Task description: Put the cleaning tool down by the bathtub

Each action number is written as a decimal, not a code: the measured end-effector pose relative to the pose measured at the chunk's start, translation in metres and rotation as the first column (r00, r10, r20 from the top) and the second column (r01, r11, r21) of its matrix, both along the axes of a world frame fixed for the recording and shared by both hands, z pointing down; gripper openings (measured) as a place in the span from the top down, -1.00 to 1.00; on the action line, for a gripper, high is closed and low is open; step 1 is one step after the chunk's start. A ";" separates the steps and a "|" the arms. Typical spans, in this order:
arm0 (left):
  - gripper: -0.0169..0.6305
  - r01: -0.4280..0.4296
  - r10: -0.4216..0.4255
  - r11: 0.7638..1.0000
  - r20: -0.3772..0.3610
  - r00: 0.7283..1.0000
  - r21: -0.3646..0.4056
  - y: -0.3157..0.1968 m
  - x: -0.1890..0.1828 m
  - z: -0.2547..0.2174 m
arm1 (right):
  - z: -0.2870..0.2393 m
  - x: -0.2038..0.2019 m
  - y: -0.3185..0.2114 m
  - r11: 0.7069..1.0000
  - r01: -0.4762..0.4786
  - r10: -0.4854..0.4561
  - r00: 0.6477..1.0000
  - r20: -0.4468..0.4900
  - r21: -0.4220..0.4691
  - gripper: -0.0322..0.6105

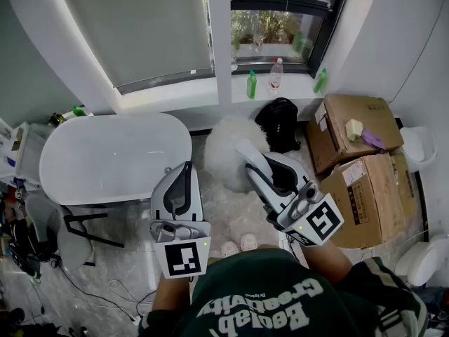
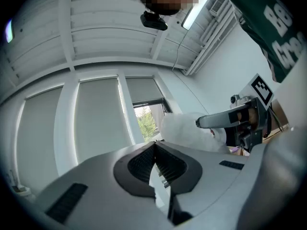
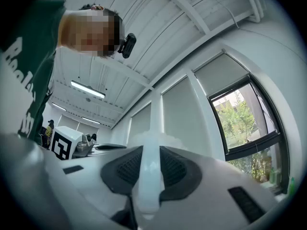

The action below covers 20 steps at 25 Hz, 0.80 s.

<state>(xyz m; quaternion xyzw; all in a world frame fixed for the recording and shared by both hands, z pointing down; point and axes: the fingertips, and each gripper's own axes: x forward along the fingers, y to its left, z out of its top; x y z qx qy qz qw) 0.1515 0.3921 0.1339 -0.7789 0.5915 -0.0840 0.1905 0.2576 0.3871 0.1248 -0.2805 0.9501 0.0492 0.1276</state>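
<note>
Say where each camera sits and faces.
Head view: on the head, steeply down at bathtub, left tool, right tool, green shirt.
Left gripper view: on left tool, over its shut jaws toward blinds; shirt at right.
Right gripper view: on right tool, along duster handle toward ceiling, window; shirt at left.
Shared: each gripper view shows the other tool.

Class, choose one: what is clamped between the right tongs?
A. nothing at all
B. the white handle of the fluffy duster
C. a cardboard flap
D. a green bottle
B: in the right gripper view the right tongs press on the white handle, and its fluffy duster head shows in the head view.
</note>
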 end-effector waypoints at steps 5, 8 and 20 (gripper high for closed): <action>0.94 0.000 0.000 1.000 -0.007 1.000 0.006 0.000 0.000 0.000 | 0.003 0.000 -0.001 1.000 -0.006 0.006 1.000 0.000 0.006 0.59; 0.94 0.001 -0.001 1.000 -0.011 1.000 0.009 -0.001 0.001 -0.001 | 0.005 0.000 -0.002 1.000 -0.005 0.005 1.000 0.000 0.005 0.59; 0.94 0.001 -0.001 1.000 0.006 1.000 0.015 -0.003 0.007 -0.006 | -0.001 0.009 -0.003 1.000 -0.003 0.003 0.999 0.044 0.003 0.59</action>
